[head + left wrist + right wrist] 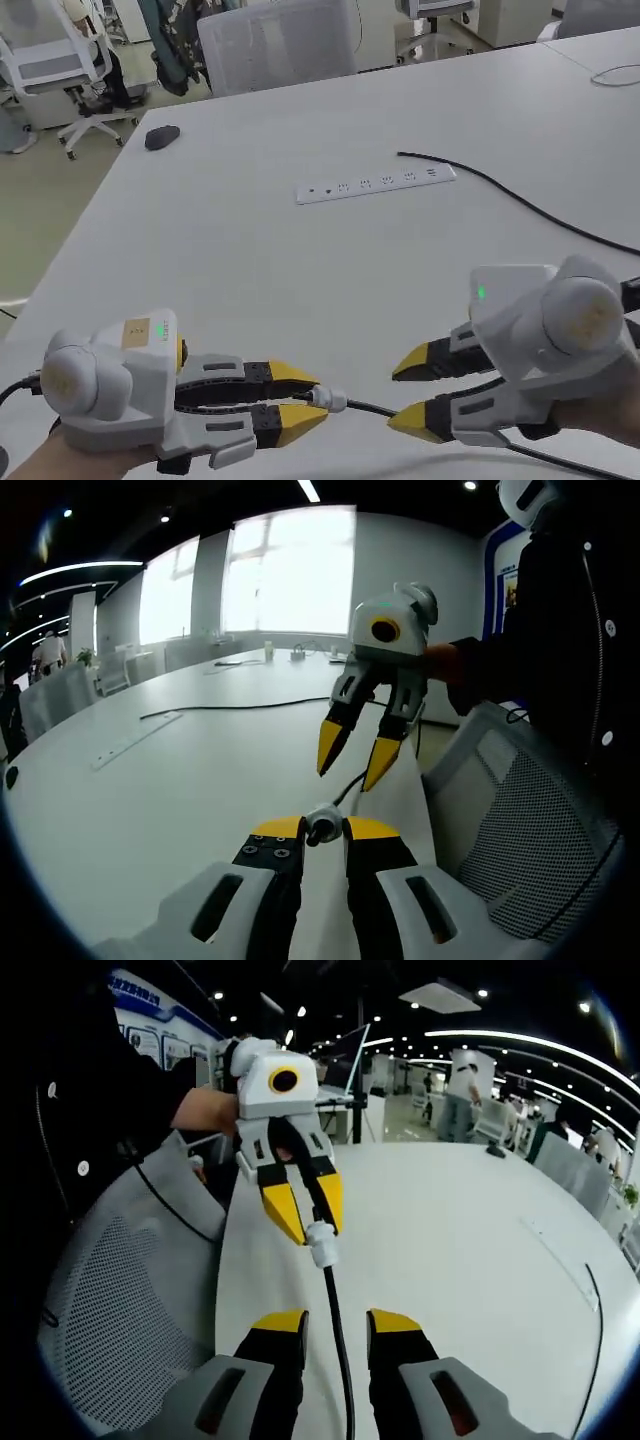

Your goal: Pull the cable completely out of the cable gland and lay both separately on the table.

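Head view showed the left gripper [314, 397] nearest the person, low by the near edge of the white table [250, 270], its yellow-tipped jaws pinched on the small white cable gland [333, 402] right at their tips. The black cable [372, 408] was still threaded through the gland and ran off to the right, passing into the gap of the right gripper [394, 398]. That gripper's jaws were spread with the cable between them, not touching it as far as could be told. The right gripper view confirmed this: the cable ran up between the parted jaws to the gland, held opposite. By my reading the pull had not started. One end was secured and the other gripper was lined up on the cable, just beside the gland. The next move would call for the right jaws to press onto the cable close to the gland. A straight draw away along the cable's own line should follow, with the left gripper holding the gland firm so it would not twist or slip out. Farther up the table lay a white power strip [375, 185] with a dark cord [525, 207] trailing right. A dark mouse [161, 137] sat near the far-left edge, and office chairs [275, 45] stood beyond.
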Demonstrator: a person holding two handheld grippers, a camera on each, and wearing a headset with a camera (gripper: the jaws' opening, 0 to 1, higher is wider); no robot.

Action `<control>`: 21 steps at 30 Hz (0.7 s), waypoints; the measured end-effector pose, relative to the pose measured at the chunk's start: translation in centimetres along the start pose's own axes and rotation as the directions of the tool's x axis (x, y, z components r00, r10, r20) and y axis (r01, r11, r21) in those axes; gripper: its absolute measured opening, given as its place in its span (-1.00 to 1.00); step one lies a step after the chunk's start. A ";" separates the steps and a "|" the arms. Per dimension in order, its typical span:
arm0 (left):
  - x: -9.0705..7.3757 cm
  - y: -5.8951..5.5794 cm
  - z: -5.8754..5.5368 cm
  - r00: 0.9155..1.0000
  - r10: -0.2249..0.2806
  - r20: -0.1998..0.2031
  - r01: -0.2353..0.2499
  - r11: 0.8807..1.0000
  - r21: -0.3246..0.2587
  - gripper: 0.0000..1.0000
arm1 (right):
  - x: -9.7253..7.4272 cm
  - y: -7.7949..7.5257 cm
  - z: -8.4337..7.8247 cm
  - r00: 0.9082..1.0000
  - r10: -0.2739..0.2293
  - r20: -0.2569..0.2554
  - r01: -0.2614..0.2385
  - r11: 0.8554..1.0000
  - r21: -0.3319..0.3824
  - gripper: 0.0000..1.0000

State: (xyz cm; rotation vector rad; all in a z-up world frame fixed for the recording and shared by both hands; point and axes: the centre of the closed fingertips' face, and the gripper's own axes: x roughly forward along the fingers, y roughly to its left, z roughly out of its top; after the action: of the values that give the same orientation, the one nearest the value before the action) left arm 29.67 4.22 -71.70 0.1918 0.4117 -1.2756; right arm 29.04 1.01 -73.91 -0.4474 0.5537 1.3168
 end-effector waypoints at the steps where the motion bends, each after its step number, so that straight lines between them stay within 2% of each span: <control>1: 0.0 -0.1 0.1 1.000 0.000 0.002 0.000 1.000 0.000 -0.69 | 0.4 0.1 -0.1 1.000 0.005 -0.014 -0.005 1.000 -0.009 -0.65; 2: 0.0 0.0 0.1 1.000 0.001 0.003 -0.001 1.000 0.001 -0.69 | 0.8 0.0 0.0 1.000 -0.005 -0.011 0.004 1.000 -0.019 -0.64; 5: 0.0 -0.1 0.1 1.000 0.000 0.005 0.000 1.000 -0.001 -0.69 | 2.0 0.2 0.6 1.000 0.010 -0.004 -0.010 0.999 -0.032 -0.69; 9: 0.0 -0.1 0.1 1.000 0.001 0.008 -0.001 1.000 -0.002 -0.69 | 2.6 0.1 1.1 1.000 0.011 0.006 -0.011 0.998 -0.060 -1.00; 13: -0.2 0.0 0.1 1.000 0.003 0.009 -0.003 1.000 -0.003 -0.69 | 2.7 0.4 1.0 0.999 0.035 -0.003 -0.035 0.996 -0.079 -1.00; 21: -1.0 -0.1 0.1 1.000 0.007 0.013 -0.007 1.000 0.006 -0.69 | 2.4 0.5 1.0 0.999 0.039 -0.024 -0.042 0.990 -0.135 -1.00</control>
State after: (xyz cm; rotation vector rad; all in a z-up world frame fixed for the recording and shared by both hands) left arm 29.36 5.01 -71.19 0.1895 0.3960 -1.2702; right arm 29.09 3.61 -74.57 -0.5650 0.4956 1.3954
